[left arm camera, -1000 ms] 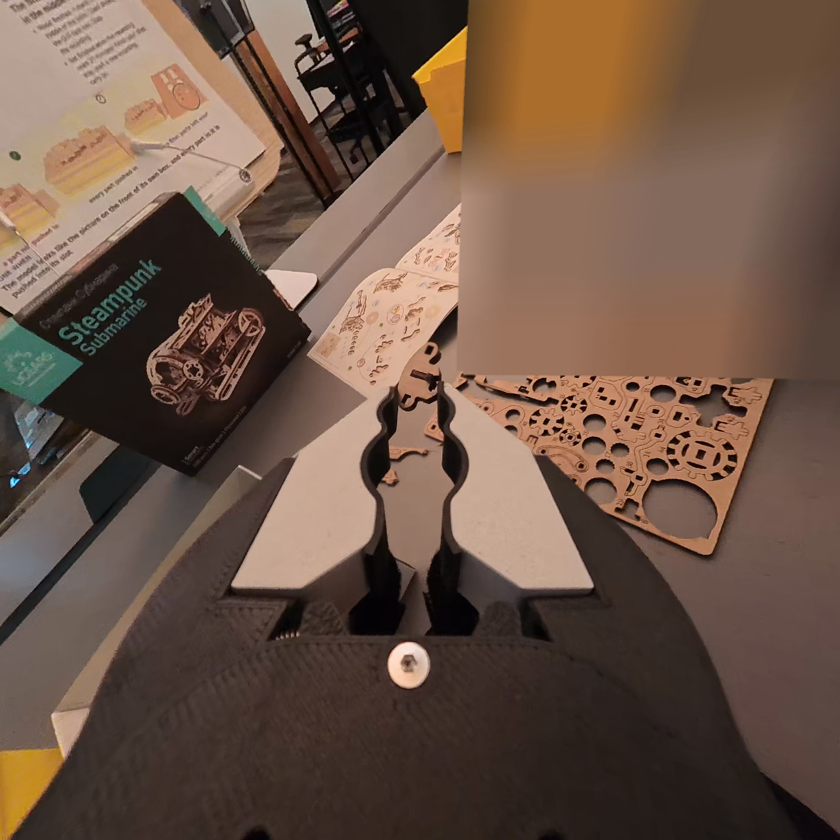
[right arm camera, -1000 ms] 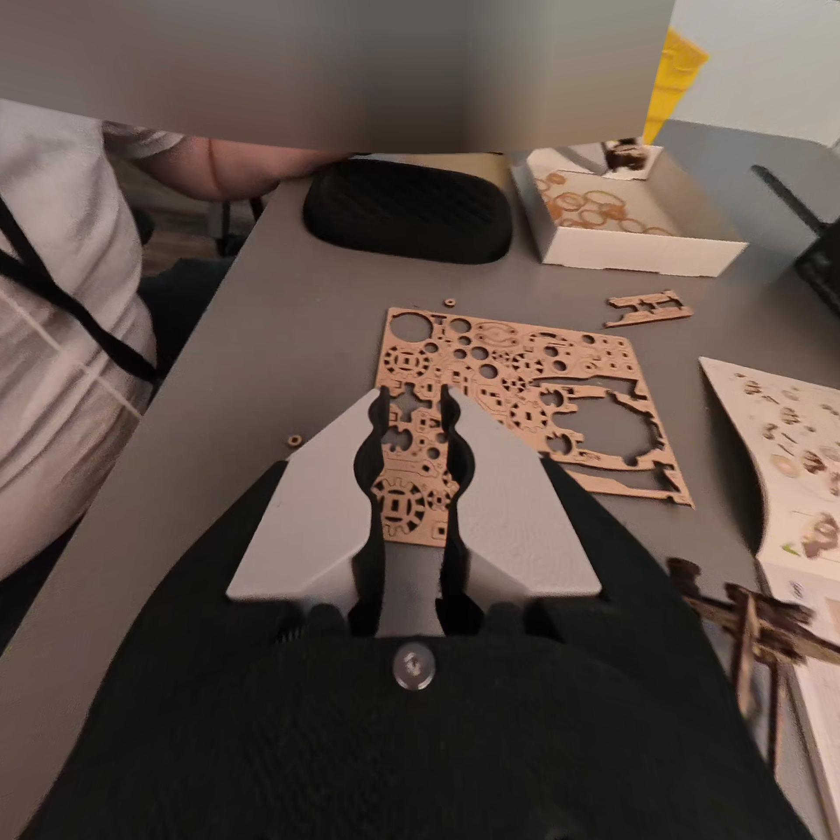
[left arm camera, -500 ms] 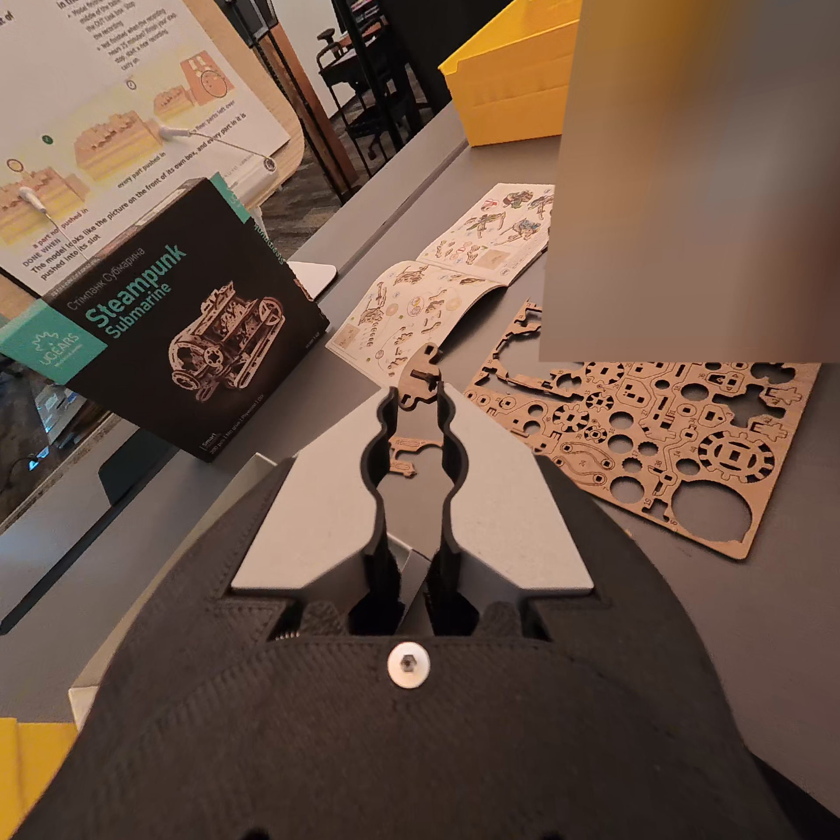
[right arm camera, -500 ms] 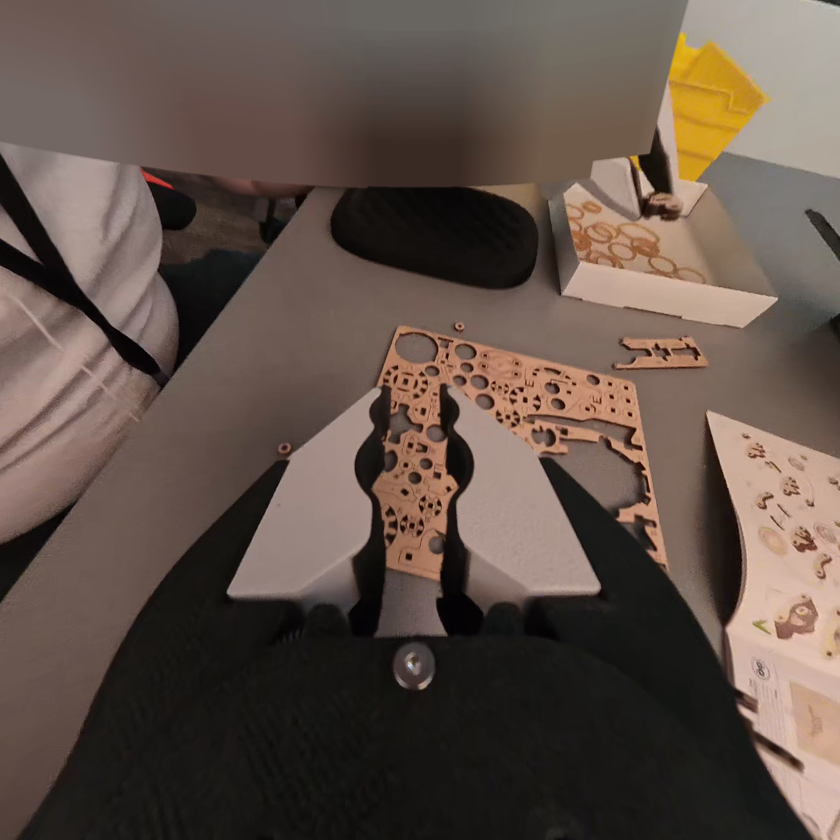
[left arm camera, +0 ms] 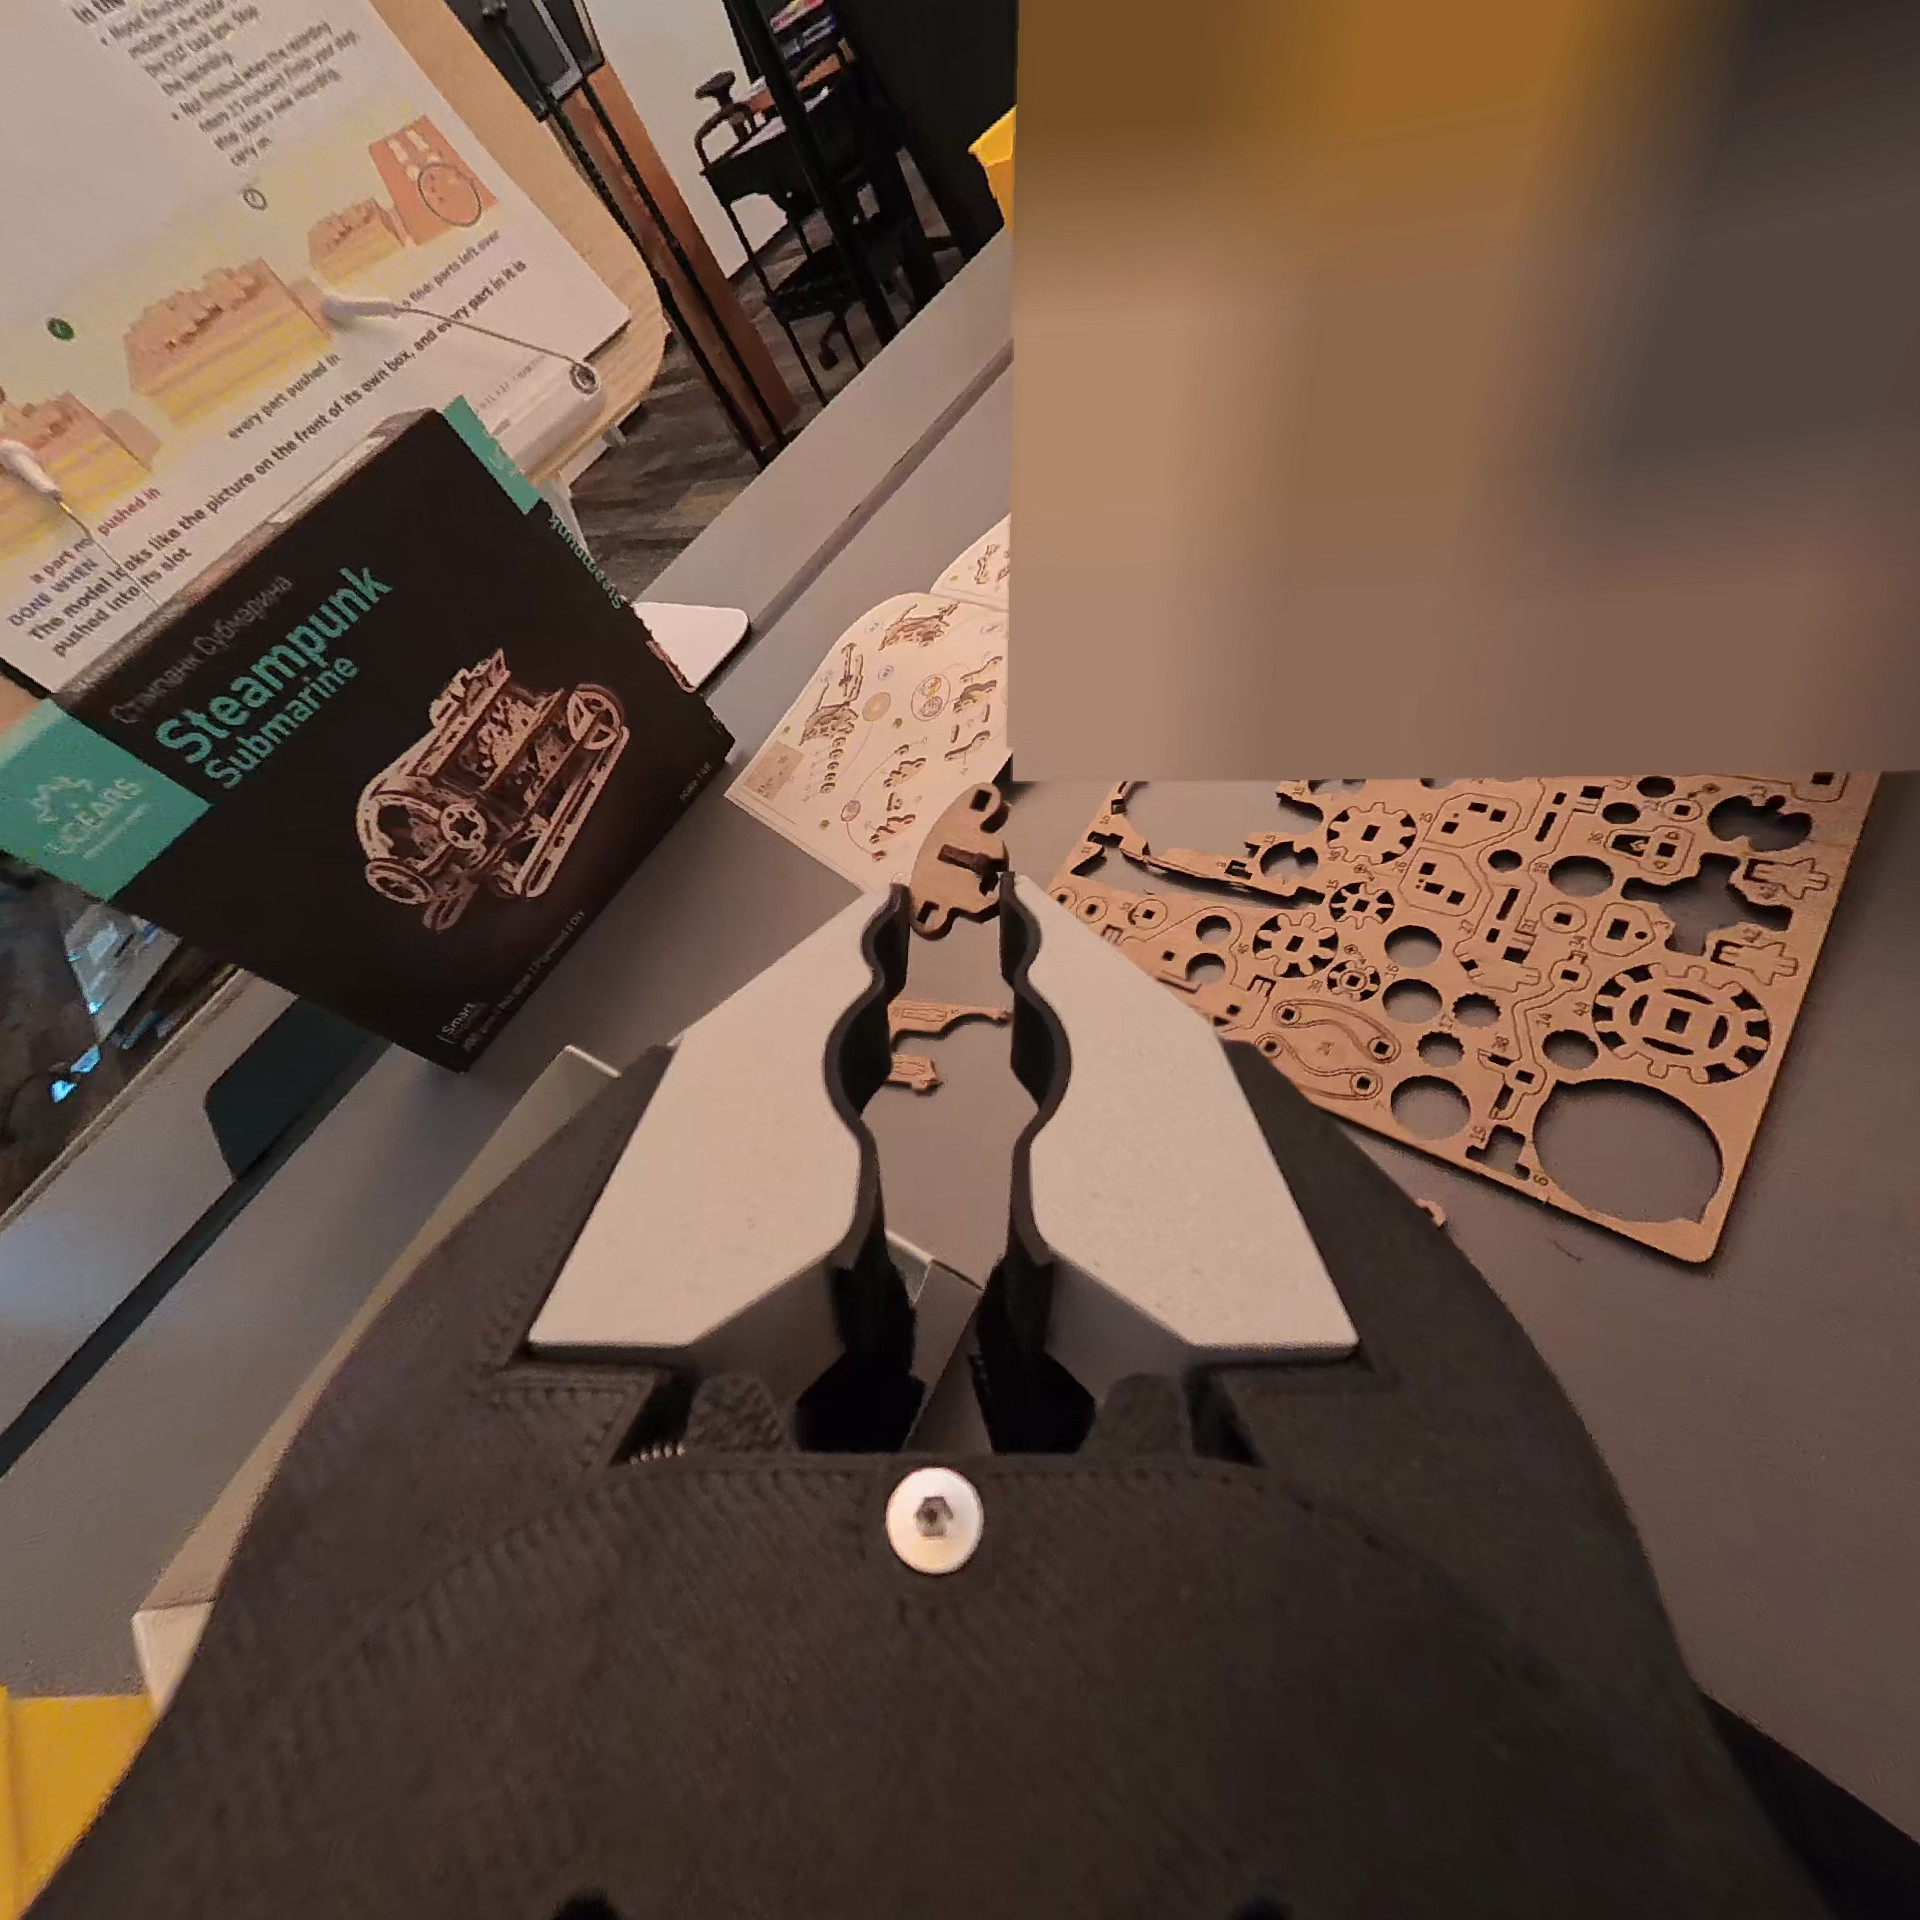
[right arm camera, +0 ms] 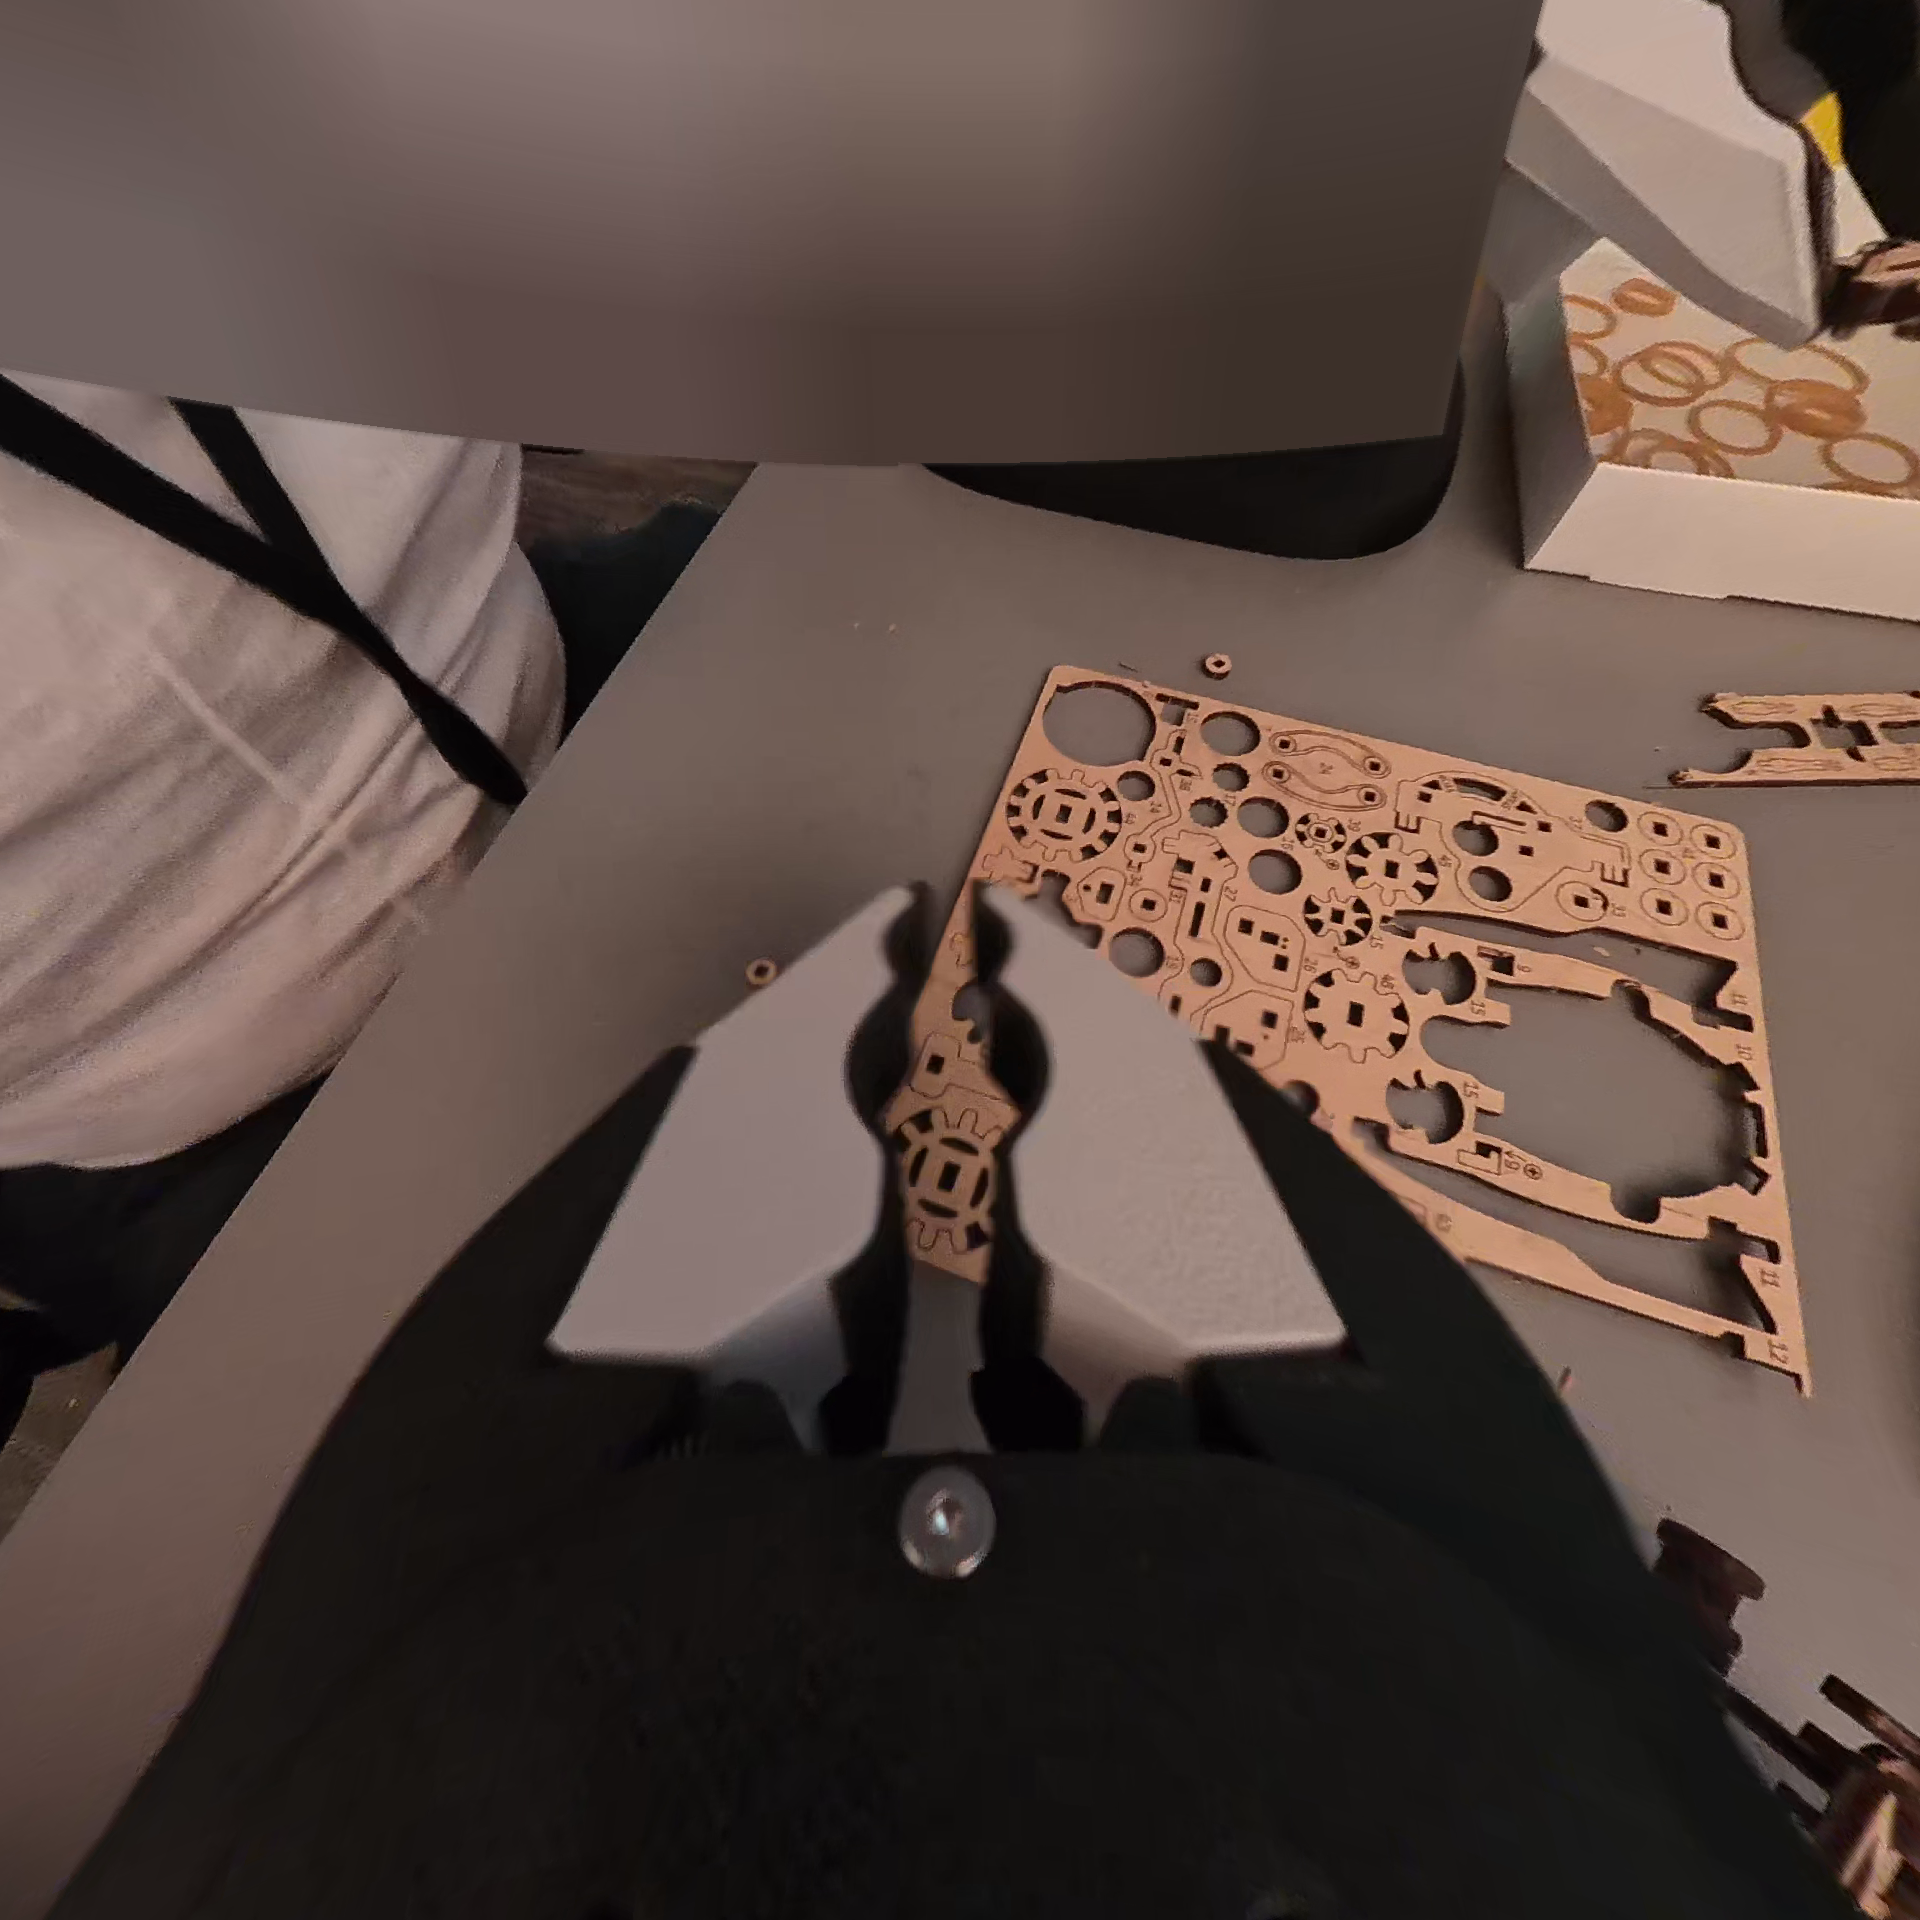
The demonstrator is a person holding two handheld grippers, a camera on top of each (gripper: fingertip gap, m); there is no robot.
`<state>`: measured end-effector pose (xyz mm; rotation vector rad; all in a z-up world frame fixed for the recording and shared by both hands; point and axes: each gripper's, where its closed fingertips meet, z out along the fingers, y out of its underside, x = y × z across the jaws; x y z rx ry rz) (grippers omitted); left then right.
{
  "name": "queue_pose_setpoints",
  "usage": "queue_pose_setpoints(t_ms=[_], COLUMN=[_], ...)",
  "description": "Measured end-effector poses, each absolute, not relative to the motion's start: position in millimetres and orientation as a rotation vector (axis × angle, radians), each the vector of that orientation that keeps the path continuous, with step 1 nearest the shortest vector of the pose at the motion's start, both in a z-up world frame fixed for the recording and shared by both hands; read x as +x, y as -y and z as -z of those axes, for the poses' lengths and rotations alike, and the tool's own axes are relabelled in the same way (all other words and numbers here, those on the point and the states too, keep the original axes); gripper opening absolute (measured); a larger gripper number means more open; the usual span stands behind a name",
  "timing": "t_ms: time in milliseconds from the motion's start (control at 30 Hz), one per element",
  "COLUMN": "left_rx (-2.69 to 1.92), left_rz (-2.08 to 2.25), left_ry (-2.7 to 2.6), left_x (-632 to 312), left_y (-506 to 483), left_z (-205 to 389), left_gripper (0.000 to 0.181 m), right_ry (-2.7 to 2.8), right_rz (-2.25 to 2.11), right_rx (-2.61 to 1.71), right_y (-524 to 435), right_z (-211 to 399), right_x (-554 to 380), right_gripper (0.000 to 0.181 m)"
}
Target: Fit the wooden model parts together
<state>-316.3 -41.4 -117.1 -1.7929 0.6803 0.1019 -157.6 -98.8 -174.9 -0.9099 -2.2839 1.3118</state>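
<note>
Your left gripper (left arm camera: 954,883) is clamped on a small dark wooden part (left arm camera: 961,854), held above the table just left of the plywood sheet (left arm camera: 1621,997). Your right gripper (right arm camera: 948,904) hangs over that sheet's near-left corner, fingers a narrow gap apart, empty. Keep the part steady; line tab to slot before pressing.

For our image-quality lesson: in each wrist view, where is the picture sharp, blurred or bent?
Left wrist view: sharp on the laser-cut wooden sheet; the table edge bows from the wide lens. Right wrist view: the right gripper looks motion-smeared, and the white box of wooden rings is soft.
</note>
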Motion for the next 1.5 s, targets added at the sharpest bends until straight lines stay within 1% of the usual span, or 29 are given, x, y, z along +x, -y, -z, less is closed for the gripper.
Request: queue_pose_setpoints(t_ms=[33,167,300,433,600,1133,1500], left_rx=[-1.797,-1.833,-1.822,-1.823,-1.798,-1.81,-1.8], left_rz=[-0.088,-0.053,-0.057,-0.028,-0.074,-0.008,-0.152], left_ry=[-0.674,-0.648,-0.64,-0.59,-0.598,-0.576,-0.599], left_x=[-316.0,-315.8,-317.8,-321.3,-321.7,-317.0,-328.6], left_y=[40.8,38.3,38.7,39.9,41.2,39.8,40.2], left_z=[118.3,125.3,121.5,115.8,110.6,115.5,111.6], left_gripper=[0.016,0.016,0.016,0.016,0.016,0.016,0.016], right_ry=[2.29,2.256,2.199,2.151,2.134,2.036,2.011], right_rz=[-1.313,-1.307,-1.262,-1.287,-1.238,-1.342,-1.321], right_rx=[-0.904,-0.885,-0.891,-0.916,-0.899,-0.885,-0.883], right_y=[98.5,99.9,90.4,83.8,77.8,77.0,72.1], right_z=[174.5,169.2,164.3,158.1,160.5,143.3,142.8], right_x=[-156.2,-158.2,-163.6,-164.4,-165.8,-167.0,-168.6], right_gripper=[0.0,0.001,0.013,0.016,0.016,0.016,0.016])
